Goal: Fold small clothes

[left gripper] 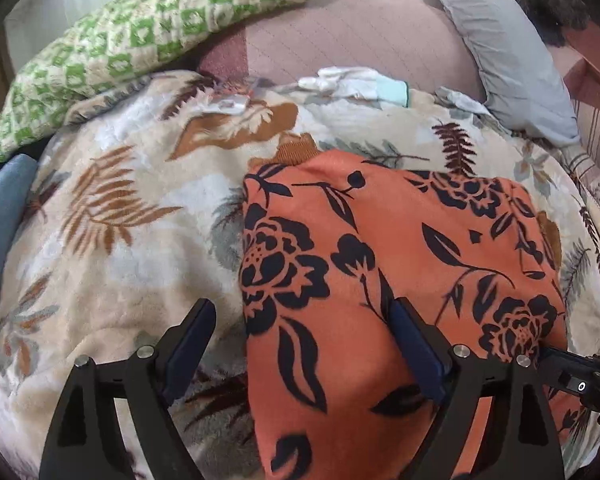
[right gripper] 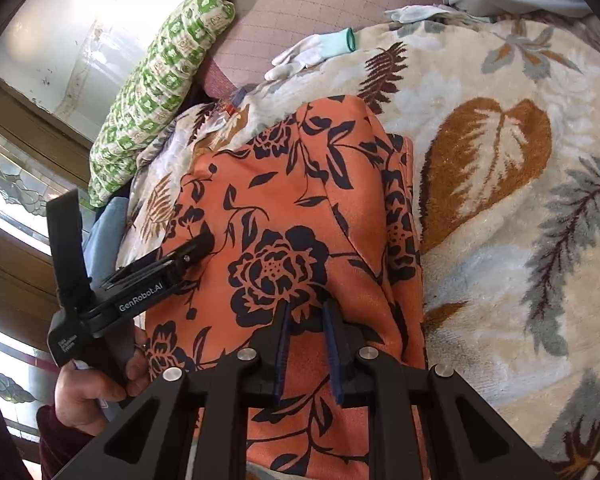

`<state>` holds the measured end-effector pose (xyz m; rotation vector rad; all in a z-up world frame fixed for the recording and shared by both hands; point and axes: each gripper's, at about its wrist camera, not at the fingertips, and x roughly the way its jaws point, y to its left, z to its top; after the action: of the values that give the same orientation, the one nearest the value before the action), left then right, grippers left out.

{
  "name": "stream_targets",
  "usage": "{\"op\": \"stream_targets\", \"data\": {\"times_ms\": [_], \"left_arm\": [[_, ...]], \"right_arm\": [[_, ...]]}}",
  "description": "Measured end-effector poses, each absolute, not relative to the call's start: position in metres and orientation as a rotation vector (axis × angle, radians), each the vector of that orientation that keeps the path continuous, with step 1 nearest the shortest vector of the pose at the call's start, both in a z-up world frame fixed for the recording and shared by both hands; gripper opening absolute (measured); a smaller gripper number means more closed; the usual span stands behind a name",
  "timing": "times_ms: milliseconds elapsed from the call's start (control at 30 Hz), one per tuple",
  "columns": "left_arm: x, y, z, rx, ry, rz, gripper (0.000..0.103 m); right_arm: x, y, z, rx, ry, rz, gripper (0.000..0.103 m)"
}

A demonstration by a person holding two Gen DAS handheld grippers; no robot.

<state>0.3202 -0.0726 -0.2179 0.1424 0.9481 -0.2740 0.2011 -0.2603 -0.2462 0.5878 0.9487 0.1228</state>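
Observation:
An orange garment with dark navy flowers [left gripper: 380,280] lies spread on a cream blanket with a leaf print [left gripper: 120,240]. My left gripper [left gripper: 302,316] stands wide open just above it. The garment's left edge runs between its fingers; one finger is over the blanket, the other over the cloth. In the right wrist view the same garment [right gripper: 300,208] fills the middle. My right gripper [right gripper: 308,316] hovers over its near part with the jaws a narrow gap apart, and nothing shows pinched between them. A hand [right gripper: 88,384] holds the left tool at the garment's left side.
A green-and-white checked pillow [left gripper: 140,40] and a grey pillow [left gripper: 508,60] lie at the back on a pink quilted sheet [left gripper: 360,28]. A white glove with a teal cuff [left gripper: 360,84] rests at the blanket's far edge. Blue cloth [left gripper: 0,220] sits at the left.

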Motion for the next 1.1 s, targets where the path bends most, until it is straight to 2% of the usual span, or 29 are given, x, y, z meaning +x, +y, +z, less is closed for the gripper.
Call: {"op": "stream_targets", "data": {"times_ms": [267, 467, 733, 867, 1100], "left_arm": [[0.206, -0.074, -0.145, 0.210, 0.694, -0.187, 0.089], [0.136, -0.045, -0.101, 0.092, 0.650, -0.153, 0.090], [0.084, -0.022, -0.060, 0.078, 0.565, -0.039, 0.090], [0.065, -0.011, -0.050, 0.082, 0.530, 0.024, 0.101], [0.041, 0.003, -0.034, 0.081, 0.494, 0.055, 0.101]], "right_arm": [[0.147, -0.244, -0.197, 0.391, 0.715, 0.090, 0.020], [0.083, -0.232, -0.151, 0.264, 0.563, -0.022, 0.020], [0.014, -0.200, -0.117, 0.163, 0.558, 0.002, 0.020], [-0.005, -0.183, -0.107, 0.138, 0.550, 0.019, 0.020], [-0.018, -0.164, -0.097, 0.126, 0.537, 0.061, 0.020]]}}
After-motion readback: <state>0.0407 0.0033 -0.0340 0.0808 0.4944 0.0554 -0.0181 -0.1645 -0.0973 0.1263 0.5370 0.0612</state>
